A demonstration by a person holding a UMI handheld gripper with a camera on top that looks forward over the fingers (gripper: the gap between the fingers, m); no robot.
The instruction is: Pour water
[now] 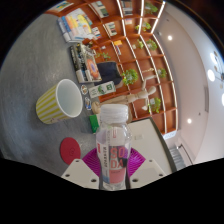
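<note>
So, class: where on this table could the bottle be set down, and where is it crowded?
Bare grey table lies left of the cup, and between the cup and the red lid. Crowded: right of the cup, by the boxes. The gripper holds the bottle.

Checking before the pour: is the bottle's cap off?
Off. The bottle in the hand-held gripper shows an open neck; a red cap lies beside it.

The clear bottle (113, 140) fills the gap between the gripper (113, 172) fingers, so nothing else passes there. Left of the bottle and beyond it, the yellow cup (58, 100) blocks the way; the red cap (69, 149) lies low just left of the bottle. Beyond the bottle, packaged goods (95, 72) crowd the table (35, 60). Right of the bottle the tabletop is bare.
</note>
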